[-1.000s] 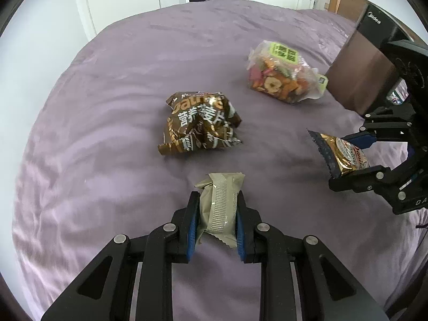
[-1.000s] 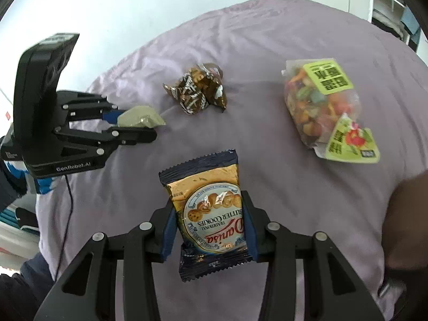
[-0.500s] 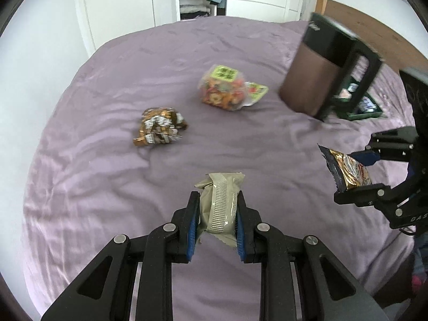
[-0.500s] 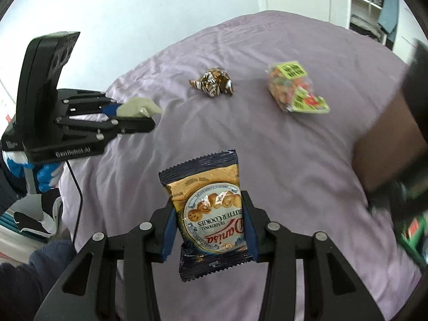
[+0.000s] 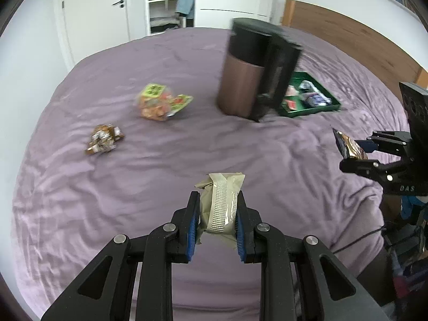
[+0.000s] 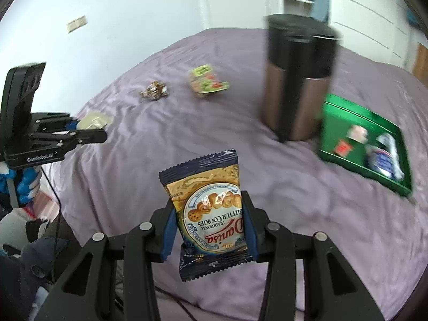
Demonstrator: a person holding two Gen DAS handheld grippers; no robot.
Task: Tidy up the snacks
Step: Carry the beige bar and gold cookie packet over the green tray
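"Danisa Traditional Butter Cookies" is printed on the cookie packet (image 6: 211, 219); "GenRobot.AI" is read on the left gripper (image 6: 91, 129), "DAS" on the right gripper (image 5: 350, 157).

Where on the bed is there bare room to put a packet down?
Bare sheet lies between the brown wrapper and the tall canister, nearer the camera. The green tray still has bare floor on its canister side. It is crowded where canister and tray meet.

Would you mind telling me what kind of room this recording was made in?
Most likely a bedroom: the snacks lie on a purple bedsheet, a wooden headboard runs behind it, and an open wardrobe holds folded clothes.
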